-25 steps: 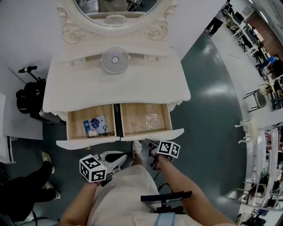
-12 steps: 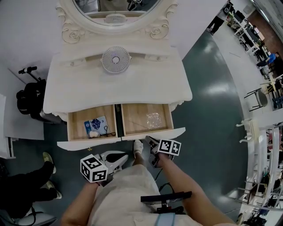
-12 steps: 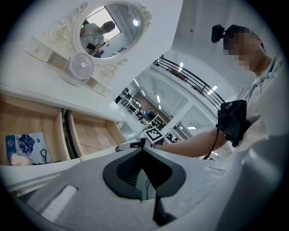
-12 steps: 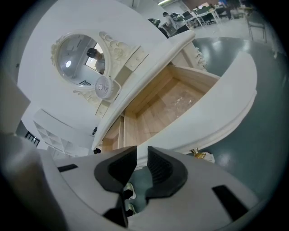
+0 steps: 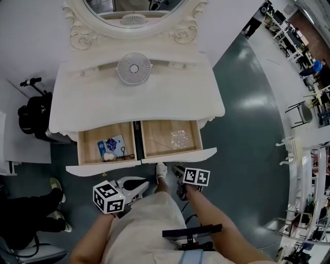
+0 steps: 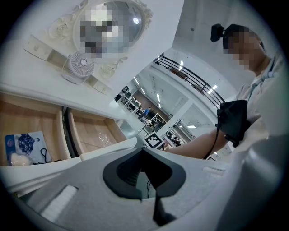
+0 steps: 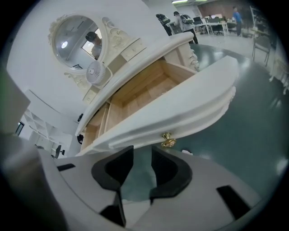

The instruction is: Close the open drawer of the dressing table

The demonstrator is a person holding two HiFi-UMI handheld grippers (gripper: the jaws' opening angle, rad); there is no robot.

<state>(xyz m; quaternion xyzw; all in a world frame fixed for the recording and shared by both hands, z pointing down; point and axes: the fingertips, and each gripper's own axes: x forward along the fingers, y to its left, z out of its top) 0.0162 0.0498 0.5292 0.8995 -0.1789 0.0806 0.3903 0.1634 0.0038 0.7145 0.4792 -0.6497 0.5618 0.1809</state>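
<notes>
Right gripper (image 5: 179, 170) has slid back a touch from the drawer fronts since a second ago, and its marker cube (image 5: 197, 177) now sits lower in the head view. The left gripper (image 5: 140, 183) is where it was.

From the head view I see both drawers of the dressing table (image 5: 98, 105) pulled out. The left drawer (image 5: 103, 167) is just ahead of the left jaws and the right drawer (image 5: 180, 154) just ahead of the right jaws; neither is touched. A blue-and-white pouch (image 5: 110, 145) and a black cord (image 5: 124, 152) lie in the left drawer, and a clear crinkled wrapper (image 5: 178, 138) lies in the right one. A small round fan (image 5: 134, 68) stands on the dressing table far beyond both jaws, below the oval mirror (image 5: 131, 6).

In the left gripper view, the left gripper (image 6: 144, 151) has its jaws drawn together at the tips with nothing held. Both drawers open out beyond and to the left of the tips, with the pouch (image 6: 20, 143) far left. The right gripper's marker cube (image 6: 154, 141) shows just past the tips.

In the right gripper view, the right gripper (image 7: 142, 152) has its jaws a narrow gap apart, with only floor (image 7: 253, 135) showing between them. The right drawer (image 7: 180, 113) presents its curved front just beyond the tips. Its brass knob (image 7: 168, 140) sits right by the right jaw's tip, outside the gap.
</notes>
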